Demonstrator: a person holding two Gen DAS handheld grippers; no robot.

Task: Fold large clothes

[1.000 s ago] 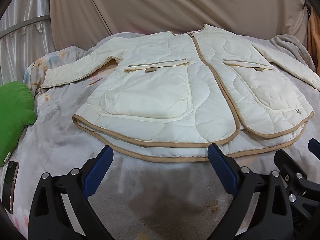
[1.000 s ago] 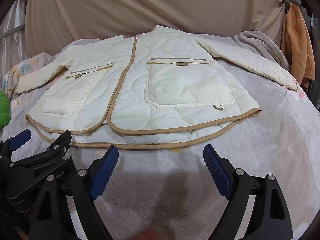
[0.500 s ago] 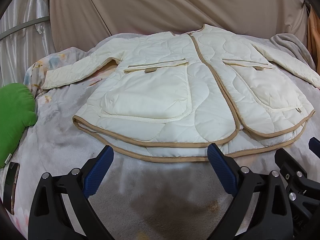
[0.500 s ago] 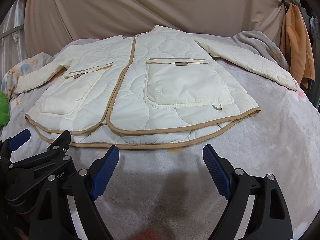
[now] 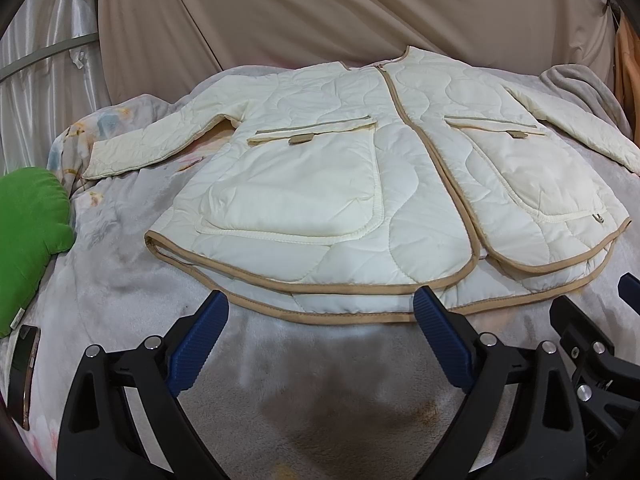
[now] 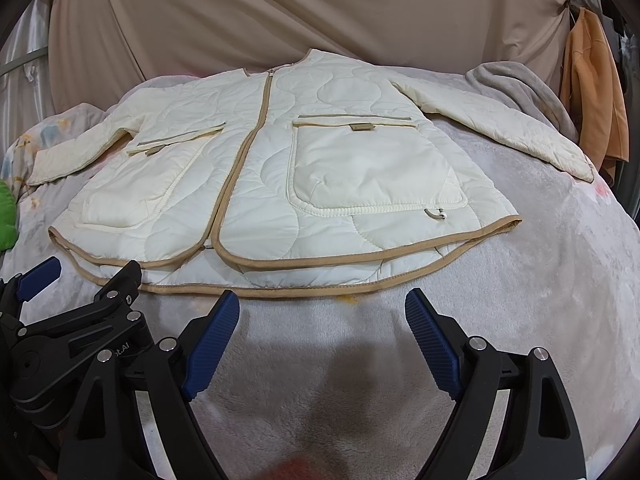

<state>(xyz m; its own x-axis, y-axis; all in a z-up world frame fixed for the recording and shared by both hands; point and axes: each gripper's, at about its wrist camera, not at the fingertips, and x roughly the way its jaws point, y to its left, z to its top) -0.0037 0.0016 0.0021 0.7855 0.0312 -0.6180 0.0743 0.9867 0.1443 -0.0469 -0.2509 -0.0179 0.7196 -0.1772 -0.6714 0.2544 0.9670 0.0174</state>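
Note:
A cream quilted jacket [image 5: 360, 184] with tan trim lies flat, front up, on a grey fleece bed cover [image 5: 320, 400], both sleeves spread outward. It also shows in the right wrist view [image 6: 272, 184]. My left gripper [image 5: 322, 320] is open and empty, hovering just short of the jacket's hem. My right gripper [image 6: 322, 316] is open and empty, also just before the hem. The left gripper [image 6: 60, 288] shows at the right wrist view's lower left; the right gripper [image 5: 592, 320] shows at the left wrist view's lower right.
A green cushion [image 5: 28, 236] and a phone [image 5: 22, 372] lie at the bed's left edge. A grey blanket [image 6: 516, 92] is bunched at the back right. An orange garment [image 6: 596, 80] hangs at the right. A tan curtain [image 6: 280, 12] is behind the bed.
Both grippers have drifted very slightly; the jacket sits a touch closer in both views. Nothing was grasped and the jacket has not moved.

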